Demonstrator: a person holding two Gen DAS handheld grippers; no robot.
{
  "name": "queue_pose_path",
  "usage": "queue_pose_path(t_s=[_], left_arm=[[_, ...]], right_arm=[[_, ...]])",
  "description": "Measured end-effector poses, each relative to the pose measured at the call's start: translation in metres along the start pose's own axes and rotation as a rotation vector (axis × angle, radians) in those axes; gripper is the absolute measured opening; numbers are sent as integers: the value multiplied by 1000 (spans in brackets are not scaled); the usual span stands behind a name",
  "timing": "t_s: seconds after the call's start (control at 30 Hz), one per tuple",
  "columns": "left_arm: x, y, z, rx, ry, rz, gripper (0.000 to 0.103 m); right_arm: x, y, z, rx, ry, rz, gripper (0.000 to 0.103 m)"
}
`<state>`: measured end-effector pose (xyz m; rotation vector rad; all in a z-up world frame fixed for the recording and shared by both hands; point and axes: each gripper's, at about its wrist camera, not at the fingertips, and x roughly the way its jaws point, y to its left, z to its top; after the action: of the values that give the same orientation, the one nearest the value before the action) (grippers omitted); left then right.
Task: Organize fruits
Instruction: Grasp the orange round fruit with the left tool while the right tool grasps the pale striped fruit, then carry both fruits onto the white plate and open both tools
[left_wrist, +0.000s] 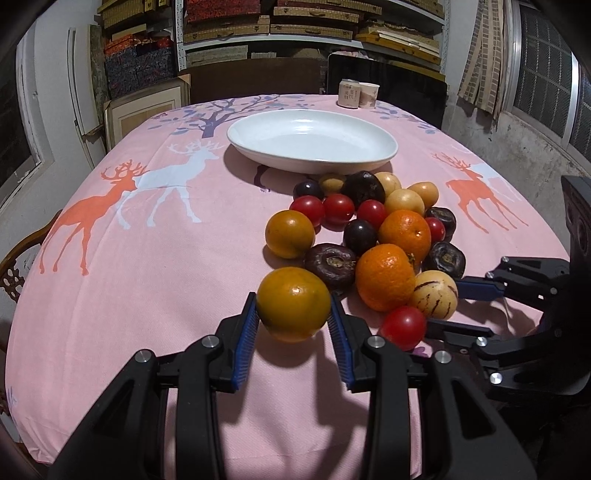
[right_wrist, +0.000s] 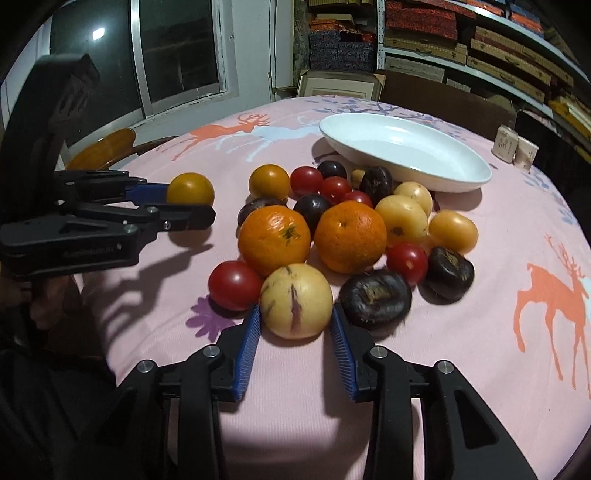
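Note:
A pile of fruit lies on the pink deer tablecloth (left_wrist: 147, 280) in front of a white oval plate (left_wrist: 312, 142), which holds nothing. My left gripper (left_wrist: 293, 314) is shut on a yellow-orange fruit (left_wrist: 293, 302), held a little above the cloth; it also shows in the right wrist view (right_wrist: 190, 189). My right gripper (right_wrist: 295, 325) has its blue pads on both sides of a cream fruit with purple stripes (right_wrist: 295, 299), which rests on the cloth; in the left wrist view this fruit (left_wrist: 434, 293) sits between the right fingers. Two oranges (right_wrist: 273, 240) (right_wrist: 349, 236), red tomatoes (right_wrist: 234, 284) and dark purple fruits (right_wrist: 375, 297) lie around it.
Two small cups (left_wrist: 358, 94) stand at the table's far edge behind the plate. A wooden chair (right_wrist: 99, 149) stands at the table's left side. Shelves of boxes (left_wrist: 295, 29) fill the back wall. A second yellow-orange fruit (left_wrist: 290, 233) lies left of the pile.

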<state>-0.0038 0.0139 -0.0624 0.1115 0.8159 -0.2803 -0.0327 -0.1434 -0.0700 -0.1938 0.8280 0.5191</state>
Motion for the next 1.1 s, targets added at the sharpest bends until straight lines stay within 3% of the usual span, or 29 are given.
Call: queue_pose_path(t_s=[0.33,0.83,0.97,1.1], left_arm=[[-1,1,0,-5,-3,7,37],[-12,6,7,-20,-38,-2,37],[-14,12,26,-19,-61,3,36],[-10,20,71,-22,-95,-14,37]], right_arm=[[2,-5,0,53,-35,-2,39],[-31,-35,-1,186,-119,47,39],[-44,-47,16,180,-162,19,39],[-49,-74,45,190,-189,-13,39]])
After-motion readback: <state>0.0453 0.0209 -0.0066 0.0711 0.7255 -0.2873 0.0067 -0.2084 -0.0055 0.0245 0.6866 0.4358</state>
